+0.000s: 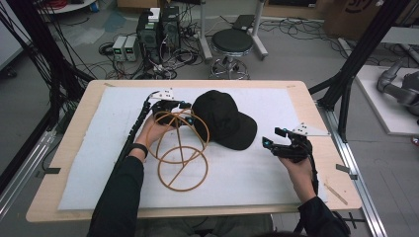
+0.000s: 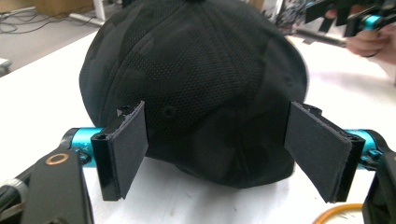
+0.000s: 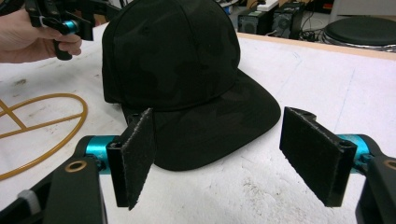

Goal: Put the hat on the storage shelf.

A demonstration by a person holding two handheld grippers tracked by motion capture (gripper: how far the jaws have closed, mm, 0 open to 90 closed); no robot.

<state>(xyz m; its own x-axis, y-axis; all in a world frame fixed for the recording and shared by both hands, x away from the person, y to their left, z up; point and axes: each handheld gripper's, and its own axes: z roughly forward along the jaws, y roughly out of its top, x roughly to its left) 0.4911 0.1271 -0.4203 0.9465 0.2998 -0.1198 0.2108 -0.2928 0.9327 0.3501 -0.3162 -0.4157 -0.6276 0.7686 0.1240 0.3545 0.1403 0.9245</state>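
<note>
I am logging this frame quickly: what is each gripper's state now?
Left gripper: open, holding nothing, facing the black cap.
Right gripper: open, holding nothing.

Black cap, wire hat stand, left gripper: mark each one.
black cap (image 1: 222,118), high view, on the crown.
wire hat stand (image 1: 181,188), high view, on the base ring's near edge.
left gripper (image 1: 187,105), high view, between its fingertips, beside the cap.

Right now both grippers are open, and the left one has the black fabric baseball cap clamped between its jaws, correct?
Not clamped. The left gripper view shows the left gripper open, jaws spread short of the black fabric baseball cap, gripping nothing. The right gripper is open too.
</note>
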